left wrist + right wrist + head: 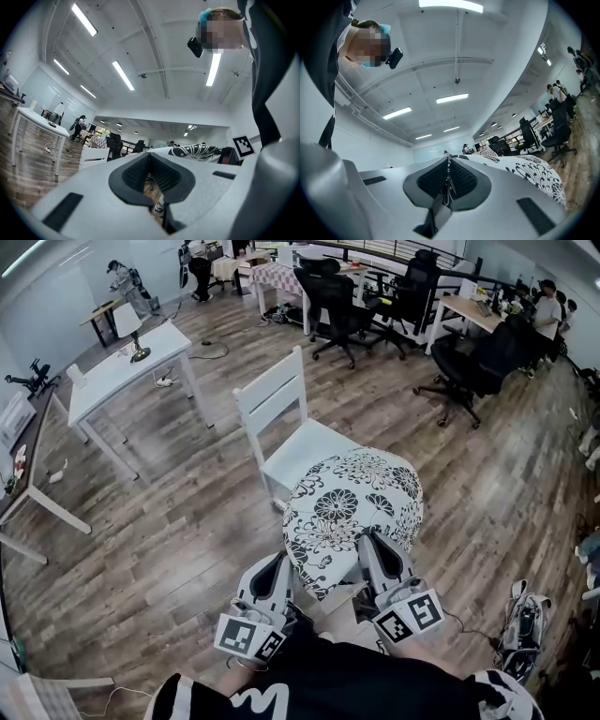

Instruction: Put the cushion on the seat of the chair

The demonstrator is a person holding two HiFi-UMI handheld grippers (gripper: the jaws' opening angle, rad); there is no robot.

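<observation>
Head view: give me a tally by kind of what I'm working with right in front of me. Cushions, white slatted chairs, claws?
Cushion, black-and-white floral, held above the seat: 1
White slatted chair, seat bare: 1
Claws, both shut on the cushion's near edge: 2 (left claw, right claw)
Total: 4

Head view looks steeply down onto the cushion (352, 512); both gripper views, close at its edge, face upward.
</observation>
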